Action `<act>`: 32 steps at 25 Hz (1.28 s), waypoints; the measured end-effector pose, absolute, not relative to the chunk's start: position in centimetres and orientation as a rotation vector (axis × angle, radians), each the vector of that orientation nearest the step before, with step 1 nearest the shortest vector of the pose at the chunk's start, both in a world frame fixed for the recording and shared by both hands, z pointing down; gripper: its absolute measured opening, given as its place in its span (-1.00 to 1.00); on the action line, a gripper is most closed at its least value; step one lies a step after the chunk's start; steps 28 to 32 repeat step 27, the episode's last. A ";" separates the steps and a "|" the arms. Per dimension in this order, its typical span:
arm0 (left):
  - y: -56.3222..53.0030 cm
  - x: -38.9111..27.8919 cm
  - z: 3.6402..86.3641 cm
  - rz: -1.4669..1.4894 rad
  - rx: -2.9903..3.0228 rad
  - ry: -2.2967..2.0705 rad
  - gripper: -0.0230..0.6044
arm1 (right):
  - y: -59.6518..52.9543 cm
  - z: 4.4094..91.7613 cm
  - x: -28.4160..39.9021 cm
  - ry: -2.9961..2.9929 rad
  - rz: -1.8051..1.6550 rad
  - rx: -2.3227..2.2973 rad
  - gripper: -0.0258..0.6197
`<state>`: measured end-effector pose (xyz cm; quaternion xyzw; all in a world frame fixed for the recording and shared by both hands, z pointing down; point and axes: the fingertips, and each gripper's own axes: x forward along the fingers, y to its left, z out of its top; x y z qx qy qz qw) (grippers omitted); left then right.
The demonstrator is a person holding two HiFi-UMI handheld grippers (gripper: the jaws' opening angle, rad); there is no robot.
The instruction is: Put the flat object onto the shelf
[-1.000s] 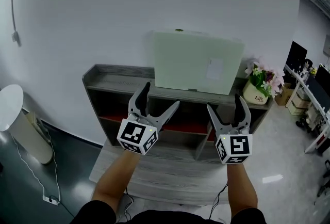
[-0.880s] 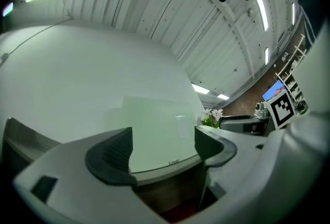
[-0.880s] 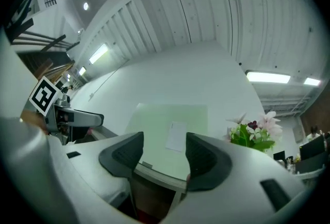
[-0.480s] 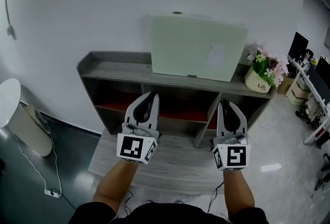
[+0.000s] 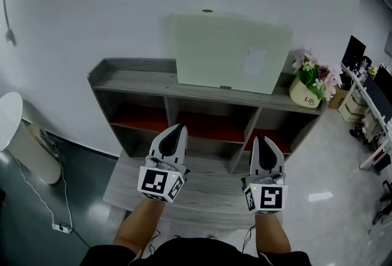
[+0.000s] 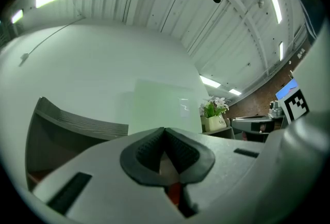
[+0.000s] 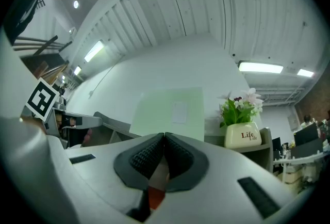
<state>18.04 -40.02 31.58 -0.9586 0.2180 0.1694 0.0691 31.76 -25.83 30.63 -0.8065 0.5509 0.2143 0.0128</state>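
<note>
Head view — both forearms are held out side by side, left gripper [image 5: 176, 131] and right gripper [image 5: 263, 140] aimed at 12 o'clock, jaws just pressed together on nothing; at 12 o'clock the flat board [image 5: 229, 53] is seen leaning upright on the shelf [image 5: 131, 79].

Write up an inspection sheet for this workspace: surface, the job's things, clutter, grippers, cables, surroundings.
Surface: grey wooden shelf unit against a white wall, with a low grey wooden table in front of it.
Job's things: pale green flat board stands on edge on the shelf top, against the wall.
Clutter: white flower pot with flowers at the shelf top's right end.
Grippers: left gripper and right gripper have just closed, nothing between their jaws; both hover over the low table.
Cables: thin white cable on the wall; white power strip with cord on the floor.
Surroundings: white rounded floor-standing object at left; desks with monitors at right.
</note>
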 end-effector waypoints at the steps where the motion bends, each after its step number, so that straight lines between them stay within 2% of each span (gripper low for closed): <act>1: -40.0 18.1 31.8 0.505 -2.890 0.658 -0.91 | -25.8 31.0 31.8 1.713 0.652 -2.513 -0.84; 32: -38.8 18.6 32.7 0.499 -2.960 0.606 -0.91 | -25.6 33.3 31.8 1.722 0.555 -2.503 -0.84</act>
